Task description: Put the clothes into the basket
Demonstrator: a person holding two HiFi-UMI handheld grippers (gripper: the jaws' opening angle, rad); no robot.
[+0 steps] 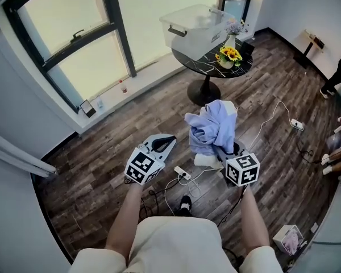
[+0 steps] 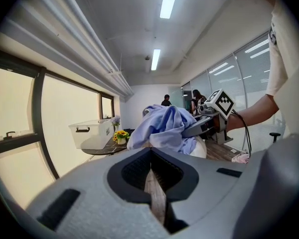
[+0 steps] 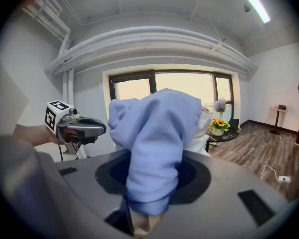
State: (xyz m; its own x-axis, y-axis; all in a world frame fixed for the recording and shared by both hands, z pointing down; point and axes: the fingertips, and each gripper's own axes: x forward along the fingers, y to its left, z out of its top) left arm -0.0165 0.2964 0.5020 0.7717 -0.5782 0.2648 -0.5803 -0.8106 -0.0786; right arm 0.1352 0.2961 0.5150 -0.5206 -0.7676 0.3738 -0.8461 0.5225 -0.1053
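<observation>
A bundle of light blue and white clothes (image 1: 211,128) hangs bunched from my right gripper (image 1: 230,152), which is shut on it at about waist height over the wooden floor. In the right gripper view the blue cloth (image 3: 157,133) drapes over the jaws and hides their tips. My left gripper (image 1: 163,144) is just left of the bundle, shut and holding nothing, and its jaws (image 2: 152,173) meet in a thin line. The basket (image 1: 196,26), a white translucent plastic bin with dark handles, stands on a round black table (image 1: 207,61) farther ahead, and it shows as well as a basket (image 2: 92,133) in the left gripper view.
A vase of yellow flowers (image 1: 227,56) stands on the table beside the basket. A power strip (image 1: 183,173) and white cables lie on the floor below my hands, with another strip (image 1: 297,124) to the right. People (image 1: 340,67) stand at the right edge. Large windows run along the left.
</observation>
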